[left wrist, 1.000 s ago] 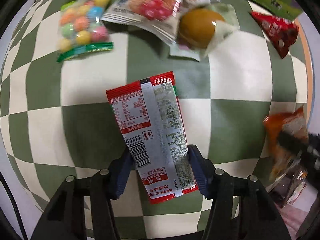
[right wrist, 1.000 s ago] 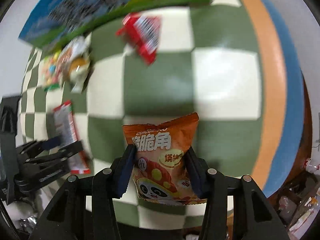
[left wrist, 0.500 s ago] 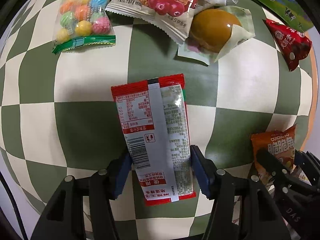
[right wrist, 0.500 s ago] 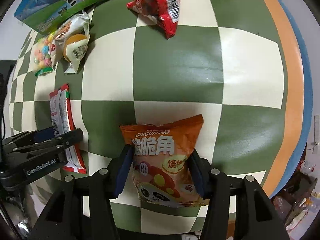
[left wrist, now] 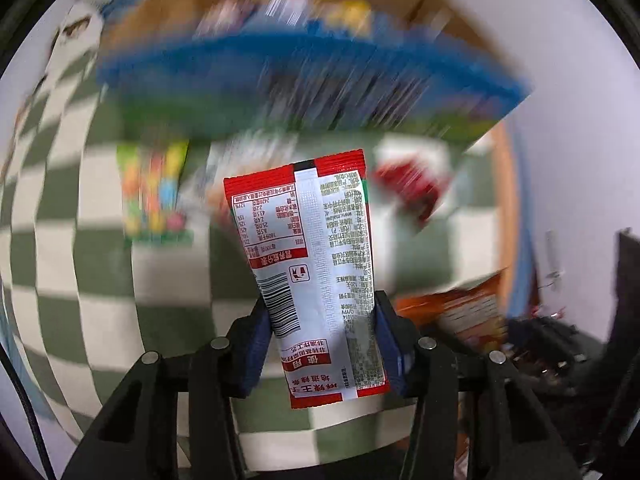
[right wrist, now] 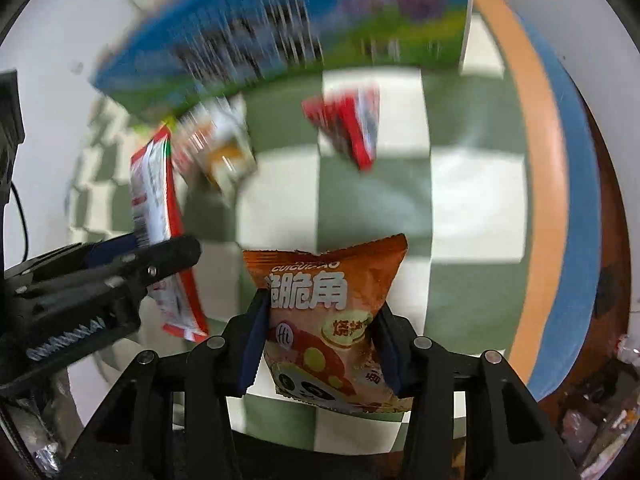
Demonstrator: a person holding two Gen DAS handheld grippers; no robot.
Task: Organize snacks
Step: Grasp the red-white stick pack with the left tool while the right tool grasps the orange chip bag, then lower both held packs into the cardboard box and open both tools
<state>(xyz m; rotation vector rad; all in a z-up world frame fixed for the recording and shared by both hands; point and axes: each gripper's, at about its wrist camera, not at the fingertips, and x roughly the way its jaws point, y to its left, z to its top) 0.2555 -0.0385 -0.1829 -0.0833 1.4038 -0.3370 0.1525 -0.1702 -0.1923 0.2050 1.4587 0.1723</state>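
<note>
A red-and-white sachet (left wrist: pixel 312 248) hangs lifted above the green-and-cream checked cloth (left wrist: pixel 104 280). My left gripper (left wrist: pixel 322 320) has its jaws closing on the sachet's lower half, pads pressed against both sides. In the right wrist view an orange crisp packet (right wrist: pixel 324 300) with a panda print is also off the cloth. My right gripper (right wrist: pixel 320 320) has its jaws closing on it, pads against its sides. The left gripper (right wrist: pixel 120 260) with the sachet (right wrist: pixel 154 184) shows at the left of that view.
A blue-and-green carton (right wrist: pixel 280 40) lies along the far side of the cloth, blurred. In front of it are a bag of coloured sweets (left wrist: pixel 154 196), a wrapped egg (right wrist: pixel 220 144) and a red triangular packet (right wrist: pixel 352 124). The orange-and-blue table rim (right wrist: pixel 552 200) curves at the right.
Both grippers have risen with their packets, which lay flat on the cloth before. The left one rose more and tipped toward the carton; the view is now blurred.
</note>
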